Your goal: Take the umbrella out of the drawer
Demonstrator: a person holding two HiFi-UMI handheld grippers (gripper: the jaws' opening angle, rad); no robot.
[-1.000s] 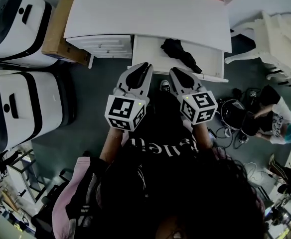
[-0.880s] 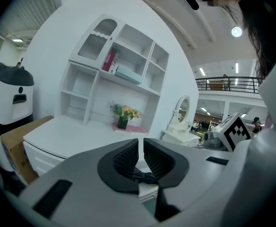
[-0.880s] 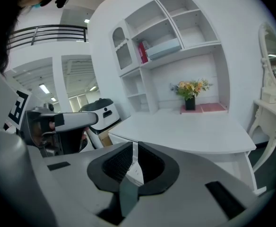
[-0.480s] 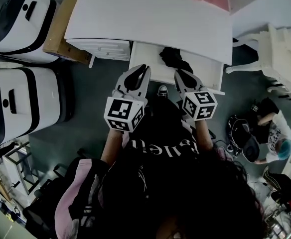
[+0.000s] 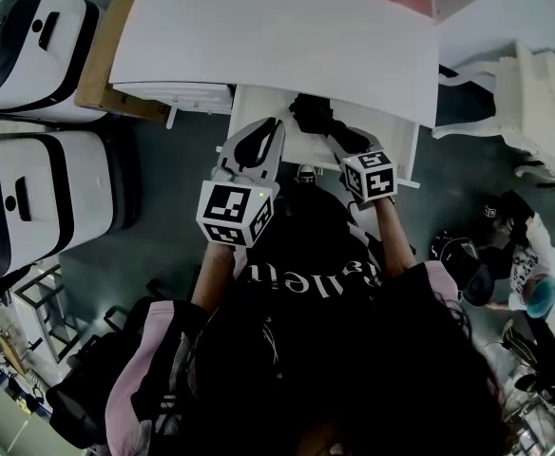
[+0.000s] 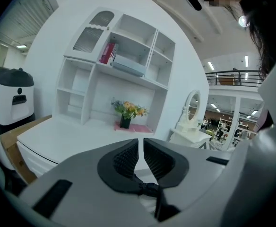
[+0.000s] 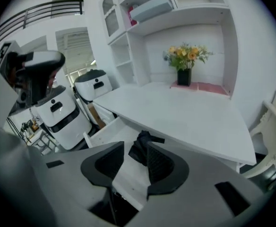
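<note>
The black umbrella (image 5: pixel 315 117) lies crumpled in the open white drawer (image 5: pixel 393 133) under the desk top (image 5: pixel 277 36). My right gripper (image 5: pixel 334 137) reaches down into the drawer, right at the umbrella's near end. Its jaws are opening. In the right gripper view the umbrella (image 7: pixel 139 151) shows just beyond my right gripper (image 7: pixel 135 146), and the pads do not press on it. My left gripper (image 5: pixel 276 127) hovers at the drawer's front left edge. In the left gripper view this gripper (image 6: pixel 141 148) is shut with nothing in it.
Two white and black machines (image 5: pixel 30 50) (image 5: pixel 40 198) and a brown box (image 5: pixel 102 50) stand left of the desk. A white chair (image 5: pixel 534 93) is at the right and a person (image 5: pixel 525 255) crouches on the floor. A flower vase (image 7: pixel 185 63) sits on the desk.
My right gripper has gone forward and down into the drawer up to the umbrella, and its jaws have parted. My left gripper has moved forward to the drawer's front edge.
</note>
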